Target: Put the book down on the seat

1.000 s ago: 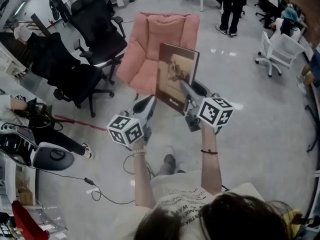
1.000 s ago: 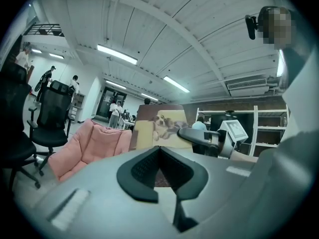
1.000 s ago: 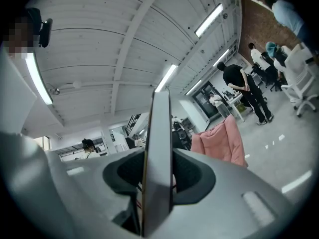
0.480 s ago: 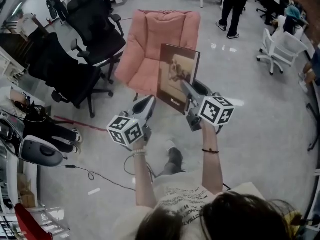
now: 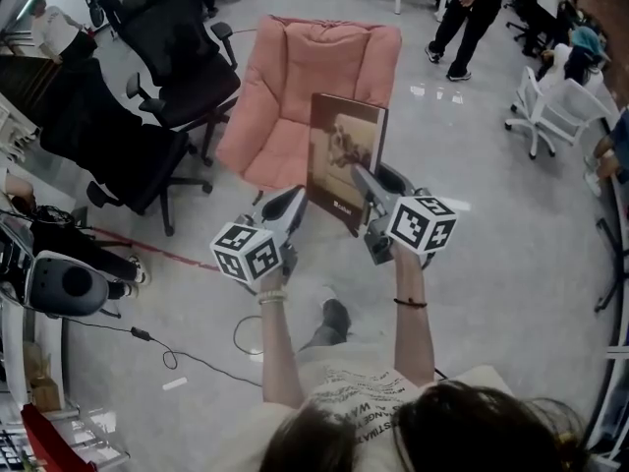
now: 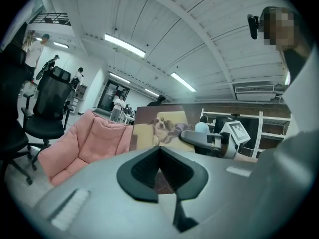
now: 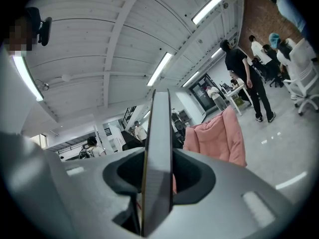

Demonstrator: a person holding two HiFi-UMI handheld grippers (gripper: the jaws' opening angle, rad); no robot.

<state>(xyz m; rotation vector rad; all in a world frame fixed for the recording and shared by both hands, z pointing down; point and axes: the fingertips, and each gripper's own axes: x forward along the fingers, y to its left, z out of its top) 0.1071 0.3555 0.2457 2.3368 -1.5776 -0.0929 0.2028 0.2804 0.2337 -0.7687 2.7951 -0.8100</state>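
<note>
The book (image 5: pixel 344 160), a large hardcover with a dog picture on its cover, stands upright in the air, just in front of the seat of the pink padded armchair (image 5: pixel 295 87). My right gripper (image 5: pixel 362 177) is shut on its lower right edge. In the right gripper view the book's spine (image 7: pixel 157 148) runs up between the pads. My left gripper (image 5: pixel 298 198) is shut and empty, its tip close beside the book's lower left corner. I cannot tell whether they touch. The left gripper view shows the book's cover (image 6: pixel 159 126) beyond the closed left gripper (image 6: pixel 159 148), with the armchair (image 6: pixel 84 143) to its left.
Two black office chairs (image 5: pixel 177 37) (image 5: pixel 98 136) stand left of the armchair. At the right is a white office chair (image 5: pixel 545 96). A person (image 5: pixel 472 8) stands behind. A red strip (image 5: pixel 147 249) and a black cable (image 5: pixel 187 347) lie on the grey floor, near my foot (image 5: pixel 334 315).
Both grippers and the book have moved forward toward the pink armchair and a little lower. The armchair now fills more of the head view. The right gripper's hold is unchanged.
</note>
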